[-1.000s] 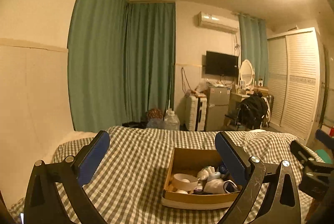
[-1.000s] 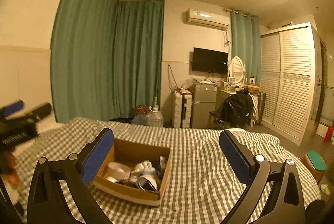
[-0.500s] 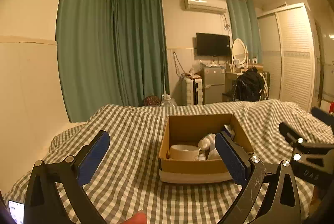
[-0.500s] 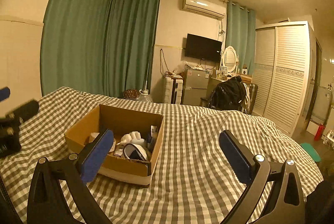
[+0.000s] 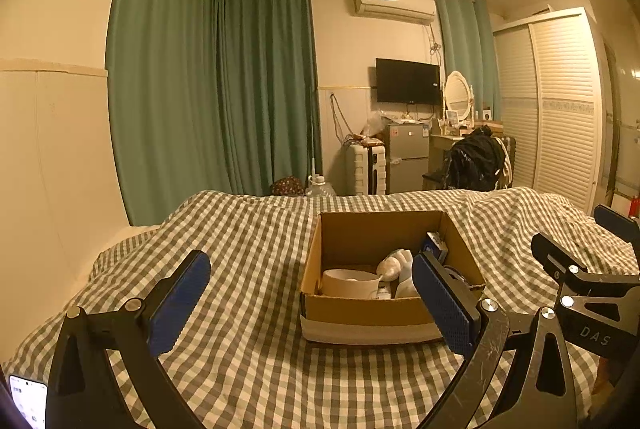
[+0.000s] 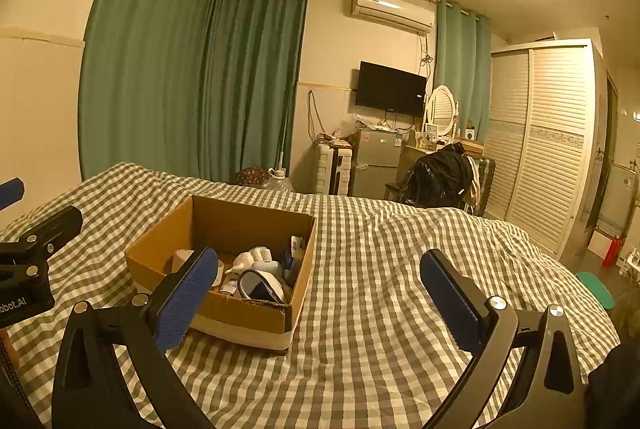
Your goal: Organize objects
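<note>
An open cardboard box (image 5: 360, 313) (image 6: 244, 313) sits on the checked bedspread (image 5: 248, 237) (image 6: 384, 257). It holds a roll of tape (image 5: 350, 283), a white bottle (image 5: 394, 263) (image 6: 256, 255), a small blue carton (image 5: 435, 245) and a blue-and-white item (image 6: 260, 287). My left gripper (image 5: 310, 303) is open and empty, just in front of the box. My right gripper (image 6: 320, 295) is open and empty, to the right of the box; it also shows at the right edge of the left wrist view (image 5: 588, 281).
A phone (image 5: 28, 403) lies at the bed's near left corner. Beyond the bed stand green curtains (image 5: 216, 89), a suitcase (image 5: 366, 169), a small fridge (image 5: 406, 157), a chair with dark clothes (image 5: 474, 161) and a louvred wardrobe (image 5: 560, 101).
Both grippers have come closer to the box and lower over the bed. The box looms larger in both views. Both stay open and empty.
</note>
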